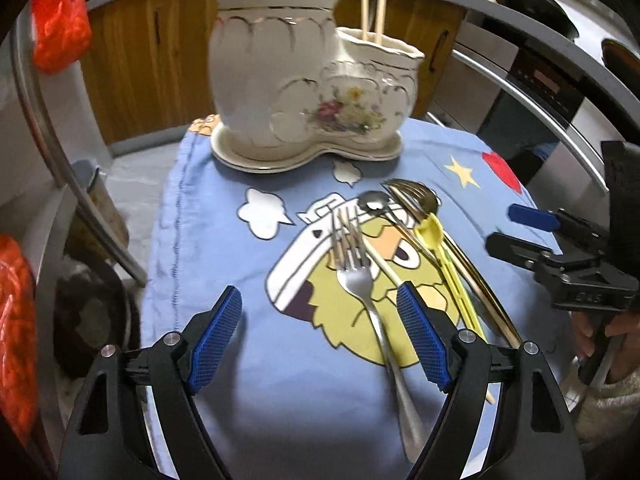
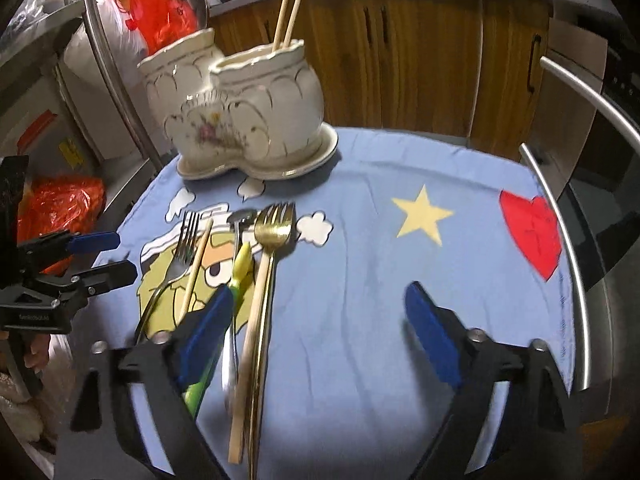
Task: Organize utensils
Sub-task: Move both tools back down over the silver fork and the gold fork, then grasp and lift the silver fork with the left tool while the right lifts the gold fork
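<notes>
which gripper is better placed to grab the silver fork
Left. The left gripper is open with the silver fork lying between its fingers; the right gripper is open over bare cloth beside the gold fork.

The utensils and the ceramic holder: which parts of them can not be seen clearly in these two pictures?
- Silver fork: left wrist view, handle end hidden behind the left gripper.
- Gold fork: right wrist view, handle cut off by the bottom edge.
- Green-yellow utensil: lower part hidden by the right gripper finger.
- Ceramic holder: inside hidden by its walls; only the chopsticks show.
</notes>
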`<action>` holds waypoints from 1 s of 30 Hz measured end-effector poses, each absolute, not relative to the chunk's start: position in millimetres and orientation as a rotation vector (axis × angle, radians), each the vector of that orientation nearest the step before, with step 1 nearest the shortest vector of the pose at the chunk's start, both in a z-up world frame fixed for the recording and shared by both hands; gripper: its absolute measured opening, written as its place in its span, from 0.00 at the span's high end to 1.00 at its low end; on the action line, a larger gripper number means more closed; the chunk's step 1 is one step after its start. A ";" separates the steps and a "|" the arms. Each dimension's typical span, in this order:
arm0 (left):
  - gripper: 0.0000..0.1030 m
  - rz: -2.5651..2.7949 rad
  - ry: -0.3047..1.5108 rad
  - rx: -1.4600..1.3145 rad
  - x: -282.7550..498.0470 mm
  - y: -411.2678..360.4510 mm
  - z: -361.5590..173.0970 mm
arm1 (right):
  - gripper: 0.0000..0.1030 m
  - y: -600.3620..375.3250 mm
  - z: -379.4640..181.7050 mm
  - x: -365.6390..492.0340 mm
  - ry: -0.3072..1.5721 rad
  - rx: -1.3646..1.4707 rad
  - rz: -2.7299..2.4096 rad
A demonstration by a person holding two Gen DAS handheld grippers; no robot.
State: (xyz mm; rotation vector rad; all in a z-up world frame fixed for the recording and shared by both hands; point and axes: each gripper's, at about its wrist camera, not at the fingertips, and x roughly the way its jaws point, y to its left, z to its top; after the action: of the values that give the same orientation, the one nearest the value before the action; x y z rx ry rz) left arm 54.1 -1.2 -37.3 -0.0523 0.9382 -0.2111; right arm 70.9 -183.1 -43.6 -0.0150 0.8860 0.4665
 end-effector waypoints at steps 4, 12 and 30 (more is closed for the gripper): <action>0.23 -0.229 0.936 -0.025 53.3 -11.7 -38.0 | 0.47 -178.0 -49.3 72.3 0.910 -0.003 0.492; 0.38 -0.253 0.946 0.000 53.4 -22.4 -40.5 | 0.85 -159.2 -54.6 81.9 0.943 -0.014 0.540; 0.78 -0.279 1.019 0.048 53.8 -36.5 -54.9 | 0.92 -135.2 -55.7 100.1 0.981 -0.073 0.518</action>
State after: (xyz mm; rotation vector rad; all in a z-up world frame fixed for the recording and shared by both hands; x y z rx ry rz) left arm 53.8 -36.5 -54.9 0.0478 1.0188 -0.2790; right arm 100.1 -135.2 -55.7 -0.0730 0.9814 0.5179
